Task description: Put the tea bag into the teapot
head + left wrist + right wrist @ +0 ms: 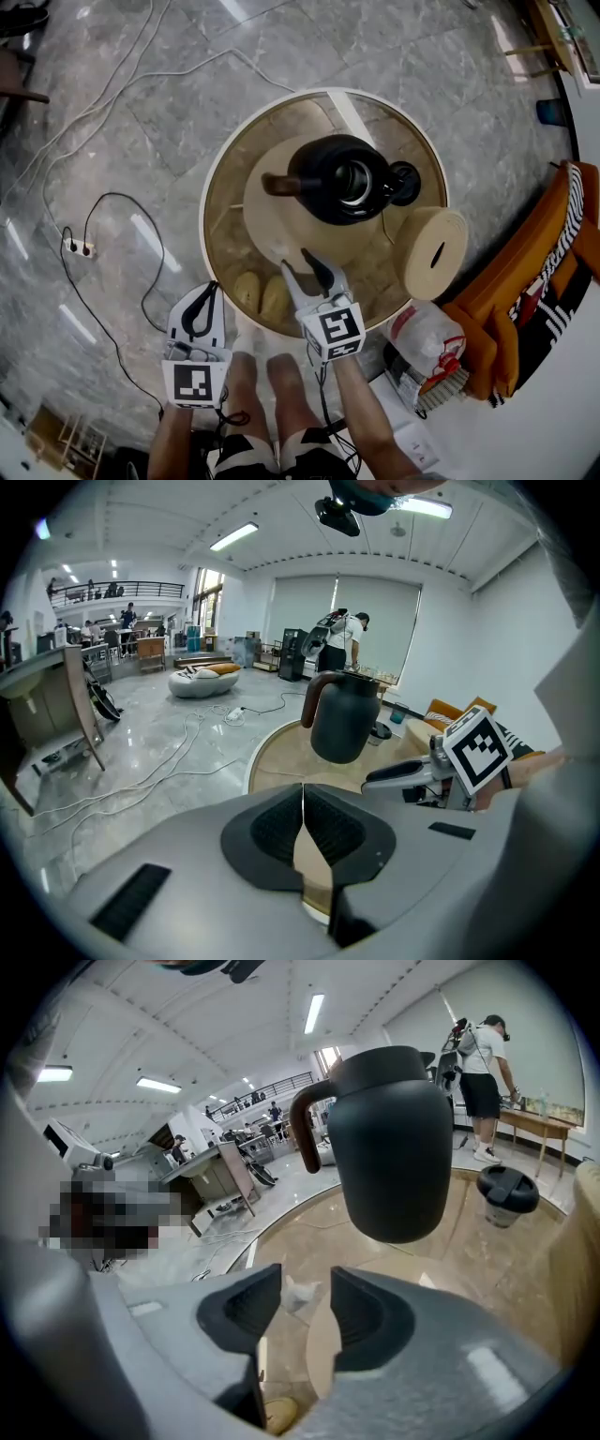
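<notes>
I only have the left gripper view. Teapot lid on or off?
Observer: Off. The head view shows the teapot with its mouth open and the lid beside it.
Operator: Where's the tea bag?
Observer: In the right gripper view, a small white thing, likely the tea bag, shows in the gap between the open jaws of the right gripper. The pads are not on it.

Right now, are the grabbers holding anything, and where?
Nothing. The left gripper is shut, empty; the right gripper is open, the likely tea bag lying ungripped between its jaws.
</notes>
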The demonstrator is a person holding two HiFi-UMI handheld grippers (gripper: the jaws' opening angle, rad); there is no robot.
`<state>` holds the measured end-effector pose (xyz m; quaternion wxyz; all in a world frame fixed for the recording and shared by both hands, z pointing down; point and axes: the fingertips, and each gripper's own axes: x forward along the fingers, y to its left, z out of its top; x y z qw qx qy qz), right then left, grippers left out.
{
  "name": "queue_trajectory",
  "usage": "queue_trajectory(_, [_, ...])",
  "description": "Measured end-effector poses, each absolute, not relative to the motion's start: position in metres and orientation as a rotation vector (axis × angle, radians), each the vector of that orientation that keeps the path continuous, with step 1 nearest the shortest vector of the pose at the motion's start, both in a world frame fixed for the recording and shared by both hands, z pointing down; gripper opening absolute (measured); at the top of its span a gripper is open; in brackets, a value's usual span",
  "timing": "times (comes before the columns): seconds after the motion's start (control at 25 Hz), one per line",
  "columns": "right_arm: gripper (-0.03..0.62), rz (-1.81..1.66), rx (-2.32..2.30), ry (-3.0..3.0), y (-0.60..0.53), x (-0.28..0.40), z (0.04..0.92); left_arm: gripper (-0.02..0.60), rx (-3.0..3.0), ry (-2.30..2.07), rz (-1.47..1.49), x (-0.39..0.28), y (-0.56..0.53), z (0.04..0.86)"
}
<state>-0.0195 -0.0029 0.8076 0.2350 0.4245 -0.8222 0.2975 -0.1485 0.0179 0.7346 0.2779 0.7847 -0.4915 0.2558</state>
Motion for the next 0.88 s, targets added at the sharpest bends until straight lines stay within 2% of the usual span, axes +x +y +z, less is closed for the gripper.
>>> queue_trajectory(0.36, [0.163,0.850,1.118,-2.243,-0.001,-0.029,0.833,0.021,2.080,-1.313,0.685,-0.151,0.019,0.749])
queue_trajectory(0.56, [0.034,0.845,1.127,-2.227,0.001,-0.028,0.839,0.021,2.073,-1.315,0.685,-0.154,0.019,0.753])
queue_trajectory(0.88, [0.008,0.833,1.126,-2.225,0.004,-0.028,0.841,0.021,2.062,-1.317,0.689,-0.158,0.021,0.756])
